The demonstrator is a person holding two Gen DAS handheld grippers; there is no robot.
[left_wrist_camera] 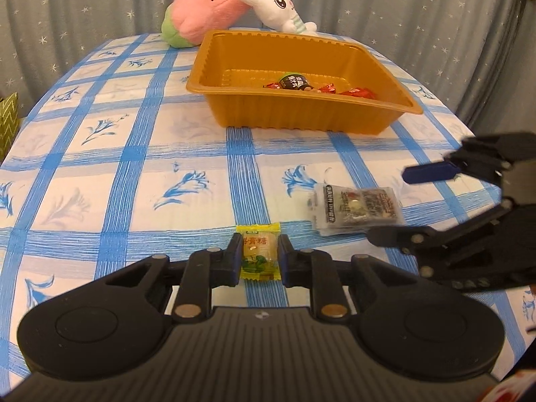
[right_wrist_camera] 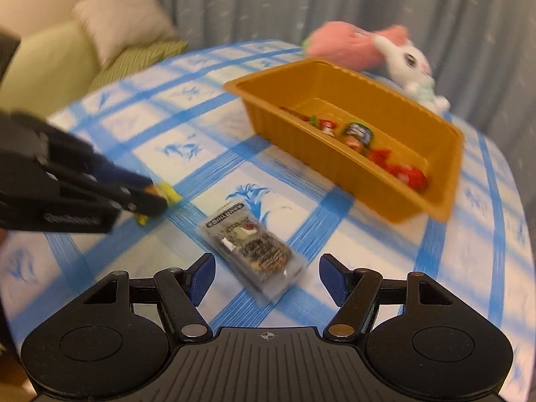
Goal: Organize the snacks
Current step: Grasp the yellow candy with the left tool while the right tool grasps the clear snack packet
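Yellow candy (left_wrist_camera: 259,254), Chinese lettering, between left gripper (left_wrist_camera: 259,256) fingers.

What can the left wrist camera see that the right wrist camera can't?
Only the left wrist view shows the green zigzag-patterned thing at the table's left edge, and the yellow candy's printed wrapper head-on, pinched in the left gripper.

Only the right wrist view shows the cushions beside the table.

Both show the orange tray holding a few snacks, the clear snack packet on the checked tablecloth, the open right gripper near that packet, and two plush toys behind the tray.
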